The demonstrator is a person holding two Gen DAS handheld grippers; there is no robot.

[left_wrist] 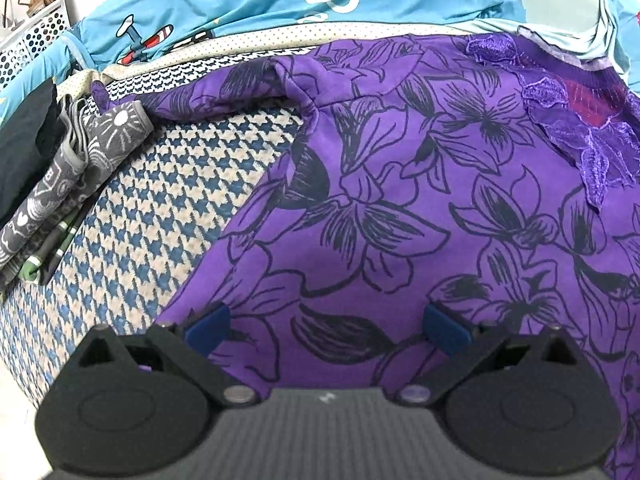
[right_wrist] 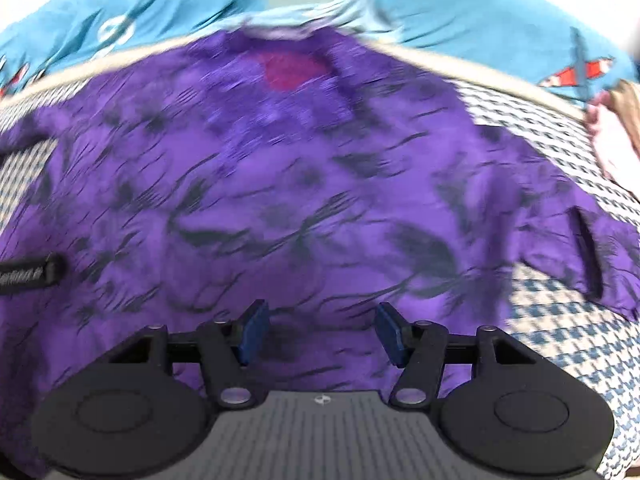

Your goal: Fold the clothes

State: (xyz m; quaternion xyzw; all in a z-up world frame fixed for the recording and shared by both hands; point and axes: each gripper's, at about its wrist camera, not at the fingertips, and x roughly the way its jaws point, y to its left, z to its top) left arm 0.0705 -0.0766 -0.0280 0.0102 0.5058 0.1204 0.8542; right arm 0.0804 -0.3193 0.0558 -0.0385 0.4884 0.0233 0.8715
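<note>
A purple top [left_wrist: 400, 200] with black flower outlines and a lace collar lies spread flat on a blue-and-cream houndstooth cloth [left_wrist: 168, 216]. My left gripper [left_wrist: 326, 330] hovers over its lower left part, jaws wide apart, nothing between the blue pads [left_wrist: 208, 326]. In the right wrist view the same purple top [right_wrist: 300, 184] is motion-blurred, with a short sleeve [right_wrist: 584, 248] at the right. My right gripper [right_wrist: 320, 334] hangs over the lower middle of the garment, jaws apart with only cloth beneath them.
A turquoise garment with aeroplane prints [left_wrist: 248, 4] lies beyond the purple top. Folded grey patterned clothes [left_wrist: 68, 172] and a dark item sit at the left, near a white perforated basket [left_wrist: 32, 40]. A pale object [right_wrist: 612, 136] shows at the right edge.
</note>
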